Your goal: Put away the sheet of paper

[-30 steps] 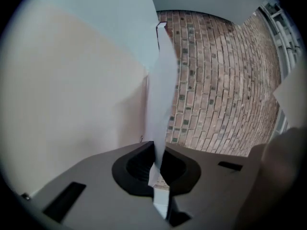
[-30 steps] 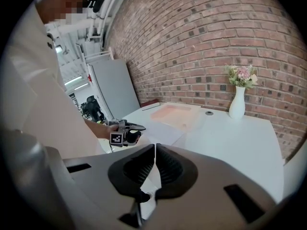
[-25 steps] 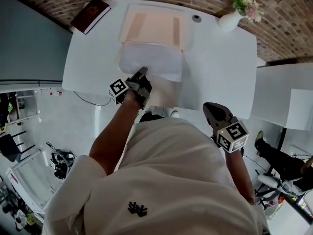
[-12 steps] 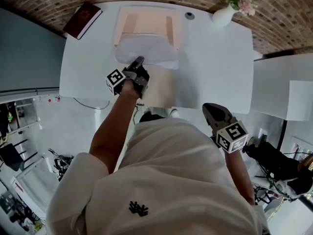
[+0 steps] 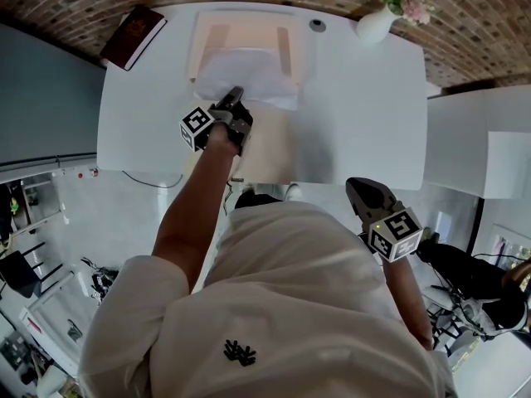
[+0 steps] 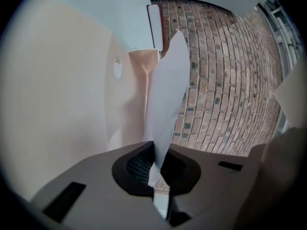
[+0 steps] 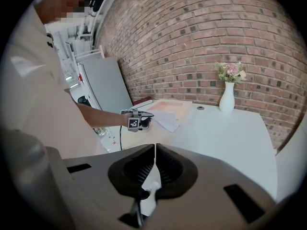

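The single sheet of paper (image 5: 249, 73) extends straight ahead of the left gripper (image 5: 236, 98), whose closed jaws pinch its near edge. Its far part reaches over the one tray (image 5: 241, 30) just beyond. The right gripper (image 5: 358, 189), closed on nothing, hangs well behind, so the left is nearer.

Shows white on thin paper sheet (image 5: 249, 73) and rectangular tabletop (image 5: 365, 114), pale peach on shallow tray (image 5: 241, 36), seemingly maroon on hardcover book (image 5: 133, 36), red-brown with pale mortar grid on brick wall (image 7: 192, 32).
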Available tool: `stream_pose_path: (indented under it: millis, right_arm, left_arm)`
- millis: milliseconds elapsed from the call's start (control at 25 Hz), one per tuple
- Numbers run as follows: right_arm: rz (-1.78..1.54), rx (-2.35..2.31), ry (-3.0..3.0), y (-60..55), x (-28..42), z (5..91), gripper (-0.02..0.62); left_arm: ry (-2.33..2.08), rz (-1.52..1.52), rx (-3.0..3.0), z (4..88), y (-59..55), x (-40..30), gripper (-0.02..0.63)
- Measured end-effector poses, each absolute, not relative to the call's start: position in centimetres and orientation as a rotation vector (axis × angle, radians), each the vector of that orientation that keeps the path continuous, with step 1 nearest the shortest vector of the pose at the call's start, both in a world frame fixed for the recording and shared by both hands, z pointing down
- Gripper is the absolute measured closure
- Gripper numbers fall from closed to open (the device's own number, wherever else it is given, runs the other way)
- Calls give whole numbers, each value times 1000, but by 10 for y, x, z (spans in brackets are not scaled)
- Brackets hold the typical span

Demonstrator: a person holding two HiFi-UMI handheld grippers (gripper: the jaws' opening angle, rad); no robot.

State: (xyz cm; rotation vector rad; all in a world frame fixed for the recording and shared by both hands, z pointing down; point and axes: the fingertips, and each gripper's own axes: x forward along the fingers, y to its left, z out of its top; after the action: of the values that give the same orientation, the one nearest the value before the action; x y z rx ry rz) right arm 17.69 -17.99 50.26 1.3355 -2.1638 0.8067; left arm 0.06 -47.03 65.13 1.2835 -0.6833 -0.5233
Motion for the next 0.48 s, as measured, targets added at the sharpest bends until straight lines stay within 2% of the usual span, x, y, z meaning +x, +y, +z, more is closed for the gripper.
stream_pose_path:
  millis: [480]
  right_arm:
    - [829,1356,-2128,-179,174,507,561]
  left_arm:
    - [-670,-529,1269,664,-503,11,583]
